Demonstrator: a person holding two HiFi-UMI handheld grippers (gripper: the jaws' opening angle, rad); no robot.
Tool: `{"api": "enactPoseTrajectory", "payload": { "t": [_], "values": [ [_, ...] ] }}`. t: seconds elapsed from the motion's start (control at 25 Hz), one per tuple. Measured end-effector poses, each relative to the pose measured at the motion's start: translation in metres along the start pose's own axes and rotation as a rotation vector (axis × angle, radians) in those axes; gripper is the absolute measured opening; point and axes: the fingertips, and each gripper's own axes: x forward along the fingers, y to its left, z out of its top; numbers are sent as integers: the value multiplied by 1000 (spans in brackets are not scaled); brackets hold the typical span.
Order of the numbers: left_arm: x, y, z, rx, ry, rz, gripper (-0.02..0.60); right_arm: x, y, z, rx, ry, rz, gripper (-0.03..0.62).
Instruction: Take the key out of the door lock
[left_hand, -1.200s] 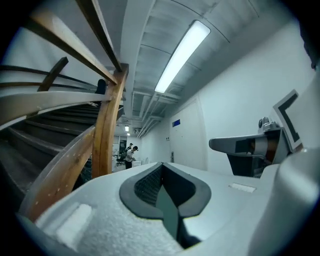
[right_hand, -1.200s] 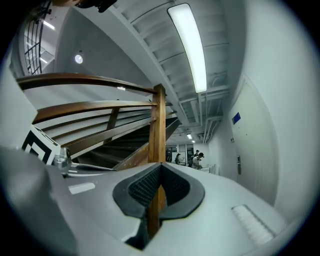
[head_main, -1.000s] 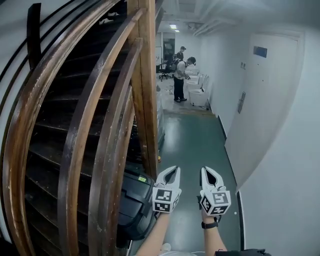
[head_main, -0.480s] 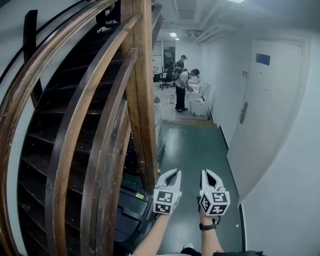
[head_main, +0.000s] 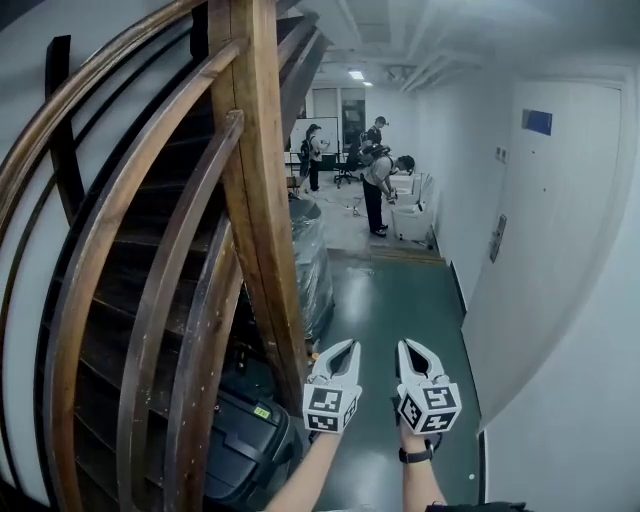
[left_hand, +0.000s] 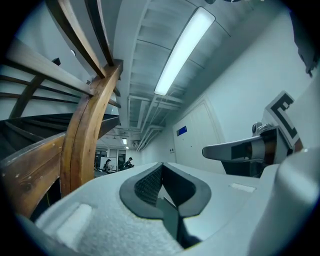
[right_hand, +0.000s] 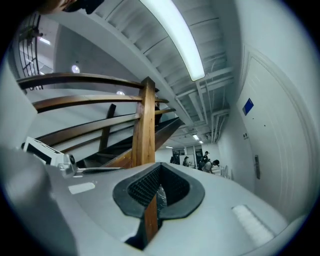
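**A:** so what are the tools doing here?

**B:** both pinched together with nothing in them. The left gripper (head_main: 345, 348) and right gripper (head_main: 410, 347) are side by side, pointing down the corridor.

**A:** and the key?

**B:** can't make it out, too small. It should be at the dark lock plate (head_main: 497, 238) on the white door (head_main: 545, 230), ahead and off to the right, well apart from both. The right gripper's the nearer one. My guess is the key sticks straight out of the door face, so the pull goes sideways into the corridor.
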Motion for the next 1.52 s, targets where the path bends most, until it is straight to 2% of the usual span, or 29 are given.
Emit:
{"api": "enactPoseTrajectory", "payload": {
  "t": [0.16, 0.36, 0.48, 0.56, 0.64, 0.72, 0.84, 1.04, 1.24, 1.36, 1.52],
  "values": [
    [35, -4, -2, -18, -20, 37, 0, 11, -19, 6, -70, -28, 61, 3],
    [77, -20, -14, -18, -4, 24, 0, 26, -63, -4, -56, -23, 63, 3],
    [104, -18, -23, -5, 10, 11, 0, 44, -84, -15, -88, -5, 59, 3],
    [120, -13, -38, -5, 40, 14, 0, 54, -94, -26, -89, 1, 55, 4],
    [142, -9, -64, -13, 108, 18, 0, 63, -108, -36, -57, -16, 53, 5],
    [173, -9, -89, -30, 154, -8, 0, 78, -127, -45, -57, -18, 34, 5],
    [231, -3, -111, -41, 144, -74, 0, 116, -164, -54, -92, -16, -11, 5],
    [339, 48, -116, -58, 89, -139, 0, 219, -216, -59, -121, 9, -54, 5],
    [428, 114, -88, -19, 2, -143, 0, 325, -253, -31, -165, -40, -106, 5],
    [460, 148, -93, -7, 15, -141, 0, 382, -263, -33, -163, -45, -93, 5],
    [489, 181, -132, -22, 79, -126, 0, 428, -271, -62, -146, 0, -70, 5]
  ]
}}
